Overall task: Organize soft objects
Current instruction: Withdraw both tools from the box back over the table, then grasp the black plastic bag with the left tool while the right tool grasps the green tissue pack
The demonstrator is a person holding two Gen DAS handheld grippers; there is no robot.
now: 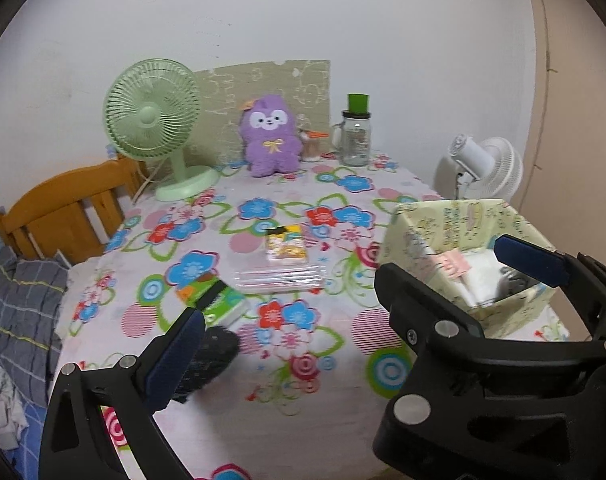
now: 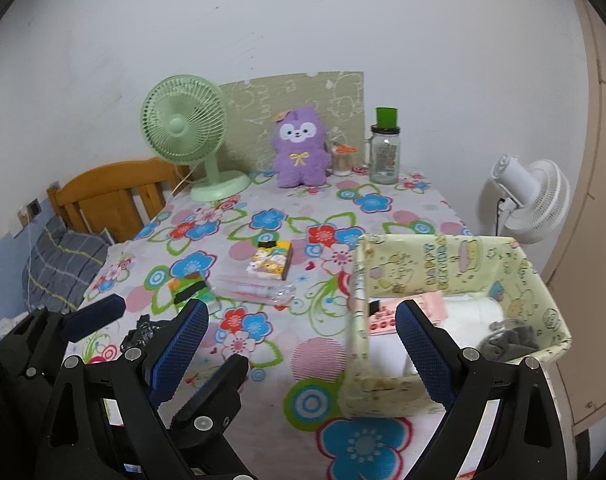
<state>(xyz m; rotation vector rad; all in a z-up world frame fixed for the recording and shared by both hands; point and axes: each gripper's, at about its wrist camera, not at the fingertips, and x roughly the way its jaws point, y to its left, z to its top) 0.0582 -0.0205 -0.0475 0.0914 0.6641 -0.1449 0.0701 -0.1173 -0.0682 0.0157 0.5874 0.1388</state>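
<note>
My left gripper (image 1: 303,320) is open low over the near table edge; its right finger is hidden behind the right gripper. A black crumpled soft thing (image 1: 211,360) lies on the cloth against its left pad. My right gripper (image 2: 303,308) is open too, with its right finger over the near wall of the cream fabric basket (image 2: 383,392). Inside the basket are a white roll (image 2: 475,312), a grey cloth (image 2: 511,340) and a pink packet (image 2: 383,322). A purple plush (image 1: 269,136) sits upright at the table's far edge.
On the flowered tablecloth (image 1: 303,392) lie a yellow tissue pack (image 1: 285,246), a green pack (image 1: 219,300) and a clear plastic pack (image 1: 279,276). A green fan (image 1: 155,120) and a glass jar (image 1: 357,136) stand at the back. A wooden chair (image 1: 63,216) stands left, a white fan (image 1: 487,168) right.
</note>
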